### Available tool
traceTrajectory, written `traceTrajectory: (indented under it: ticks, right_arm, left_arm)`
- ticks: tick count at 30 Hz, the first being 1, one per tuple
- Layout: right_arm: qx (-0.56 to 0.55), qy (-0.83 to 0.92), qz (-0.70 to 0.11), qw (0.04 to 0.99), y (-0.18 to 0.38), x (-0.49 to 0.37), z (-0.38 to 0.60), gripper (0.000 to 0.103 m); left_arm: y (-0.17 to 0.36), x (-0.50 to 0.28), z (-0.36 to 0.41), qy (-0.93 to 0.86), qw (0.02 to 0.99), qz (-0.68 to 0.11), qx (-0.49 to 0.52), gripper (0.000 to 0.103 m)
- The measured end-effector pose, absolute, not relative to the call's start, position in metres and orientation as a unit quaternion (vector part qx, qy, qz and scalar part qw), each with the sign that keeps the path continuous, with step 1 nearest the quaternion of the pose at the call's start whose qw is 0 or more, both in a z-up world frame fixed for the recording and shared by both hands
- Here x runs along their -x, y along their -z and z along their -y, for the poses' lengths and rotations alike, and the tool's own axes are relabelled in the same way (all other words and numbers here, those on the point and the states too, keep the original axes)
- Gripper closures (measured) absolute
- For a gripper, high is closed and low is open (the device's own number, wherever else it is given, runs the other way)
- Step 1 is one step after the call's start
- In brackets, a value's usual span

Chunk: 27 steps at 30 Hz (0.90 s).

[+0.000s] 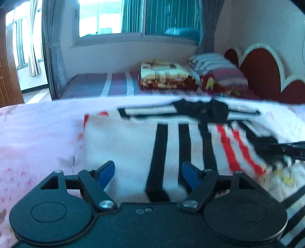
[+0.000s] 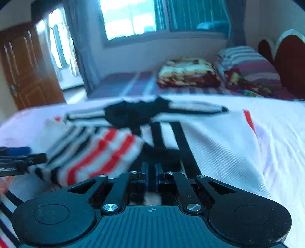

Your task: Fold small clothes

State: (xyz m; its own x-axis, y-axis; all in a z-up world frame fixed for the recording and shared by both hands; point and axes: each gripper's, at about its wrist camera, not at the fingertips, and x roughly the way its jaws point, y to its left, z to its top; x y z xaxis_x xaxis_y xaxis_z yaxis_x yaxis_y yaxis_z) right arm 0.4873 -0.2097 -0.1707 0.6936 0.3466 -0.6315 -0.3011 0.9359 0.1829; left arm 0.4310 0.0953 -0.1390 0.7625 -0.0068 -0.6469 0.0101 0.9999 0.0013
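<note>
Now: striped shirt (image 1: 133, 145) mid-fold on the pink bedsheet (image 1: 38, 133).
Left gripper (image 1: 147, 171), spread and empty, hovers over the shirt's near hem; right gripper (image 2: 150, 177), pressed together, pinches dark cloth beside the red-striped flap (image 2: 99, 152), stripes running away toward the collar.

Cool bluish daylight from the wide glass window with teal curtains (image 1: 141, 17), panes blown out white, motion blur over the striped white shirt (image 2: 106, 150), fisheye bending and dark corners at edges
</note>
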Motion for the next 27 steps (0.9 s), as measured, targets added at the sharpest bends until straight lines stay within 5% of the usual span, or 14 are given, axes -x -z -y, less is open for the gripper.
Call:
traceTrajectory:
  ticks: [12,13,15,19,22,23,24,27]
  right_arm:
    - [-0.065,-0.166,-0.341,0.923,0.17,-0.494,0.239,0.098]
    - [-0.072,-0.171,-0.342,0.921,0.171,-0.495,0.241,0.095]
    - [-0.088,-0.176,-0.344,0.918,0.174,-0.494,0.246,0.065]
    - [-0.105,-0.184,-0.335,0.918,0.175,-0.487,0.25,0.058]
    - [-0.109,-0.19,-0.341,0.914,0.177,-0.486,0.251,0.06]
    - [-0.114,-0.205,-0.339,0.911,0.177,-0.486,0.253,0.093]
    - [-0.114,-0.213,-0.345,0.907,0.177,-0.487,0.253,0.098]
    - [-0.114,-0.216,-0.336,0.91,0.173,-0.481,0.259,0.099]
  left_arm:
    - [0.14,-0.43,-0.082,-0.042,0.934,-0.354,-0.021,0.023]
    - [0.141,-0.43,-0.08,-0.048,0.933,-0.355,-0.021,0.023]
    - [0.141,-0.43,-0.076,-0.06,0.933,-0.355,-0.017,0.023]
    - [0.14,-0.43,-0.074,-0.062,0.932,-0.356,-0.015,0.022]
    - [0.141,-0.431,-0.076,-0.061,0.931,-0.36,-0.011,0.021]
    - [0.14,-0.431,-0.077,-0.06,0.931,-0.359,-0.009,0.022]
    - [0.138,-0.43,-0.077,-0.061,0.932,-0.356,-0.008,0.025]
    - [0.138,-0.423,-0.083,-0.064,0.936,-0.346,0.004,0.028]
